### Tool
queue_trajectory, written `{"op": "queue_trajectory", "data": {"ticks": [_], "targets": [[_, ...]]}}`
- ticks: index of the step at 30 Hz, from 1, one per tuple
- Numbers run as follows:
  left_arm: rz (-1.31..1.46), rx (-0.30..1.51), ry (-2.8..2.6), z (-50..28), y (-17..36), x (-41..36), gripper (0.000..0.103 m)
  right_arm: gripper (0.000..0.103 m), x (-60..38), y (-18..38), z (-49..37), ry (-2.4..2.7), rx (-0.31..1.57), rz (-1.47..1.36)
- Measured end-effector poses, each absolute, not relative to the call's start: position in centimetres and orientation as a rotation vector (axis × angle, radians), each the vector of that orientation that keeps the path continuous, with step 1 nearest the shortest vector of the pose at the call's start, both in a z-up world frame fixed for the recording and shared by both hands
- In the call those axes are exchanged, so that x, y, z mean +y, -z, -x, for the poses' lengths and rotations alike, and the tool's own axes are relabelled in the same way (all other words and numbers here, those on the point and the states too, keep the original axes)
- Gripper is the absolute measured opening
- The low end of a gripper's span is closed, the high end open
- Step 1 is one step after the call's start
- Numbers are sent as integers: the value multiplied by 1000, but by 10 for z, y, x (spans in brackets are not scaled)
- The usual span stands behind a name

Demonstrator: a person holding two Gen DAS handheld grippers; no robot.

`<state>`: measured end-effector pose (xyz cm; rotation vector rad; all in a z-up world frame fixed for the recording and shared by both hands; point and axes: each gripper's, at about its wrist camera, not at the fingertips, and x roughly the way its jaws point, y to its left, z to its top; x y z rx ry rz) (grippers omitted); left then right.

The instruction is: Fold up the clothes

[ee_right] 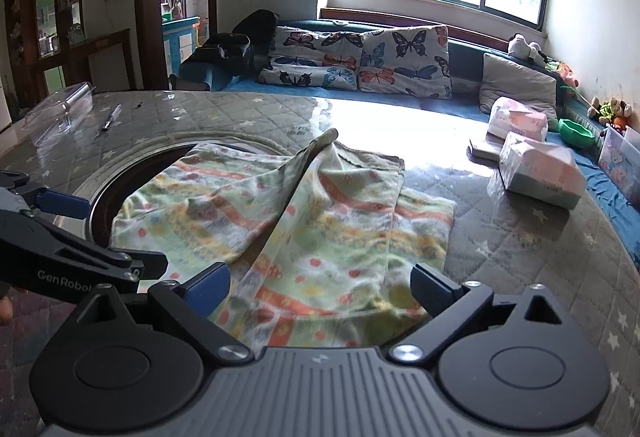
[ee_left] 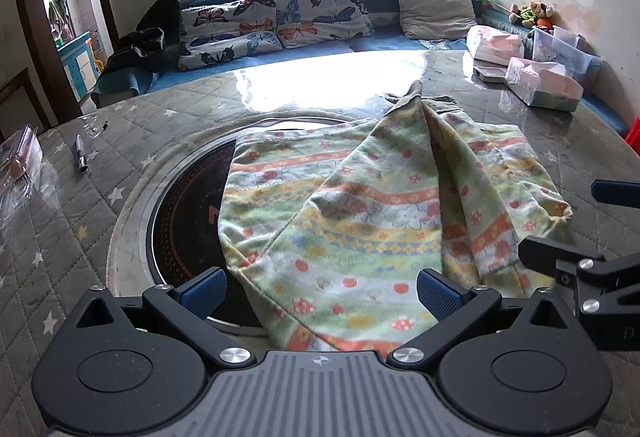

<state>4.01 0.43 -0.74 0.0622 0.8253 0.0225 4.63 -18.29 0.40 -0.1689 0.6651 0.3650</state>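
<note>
Left wrist view: a grey quilted star-print table cover (ee_left: pixel 80 237) under glossy plastic carries a round dark inset hotplate (ee_left: pixel 180 221), half hidden by the pastel striped, floral-print cotton garment (ee_left: pixel 352 221) lying rumpled with one ridge peaked at its far edge. Both the left gripper (ee_left: pixel 320 287) and right gripper (ee_right: pixel 320 287) hover at the near hem, jaws wide, clasping nothing. Judged best: pinch one near corner each, single layer only, lift together and flatten that ridge before folding. A small pen (ee_left: pixel 81 153) lies well clear.
</note>
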Motion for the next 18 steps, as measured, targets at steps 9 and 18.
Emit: {"op": "queue_trajectory", "data": {"ticks": [9,18], "targets": [[-54,801,1,-74,2,6,103,82,-180,-11,-94,-360,667,153],[-40,774,157,-117,3,-11,96,77,-197,-27,-126,-329,644,128]]}}
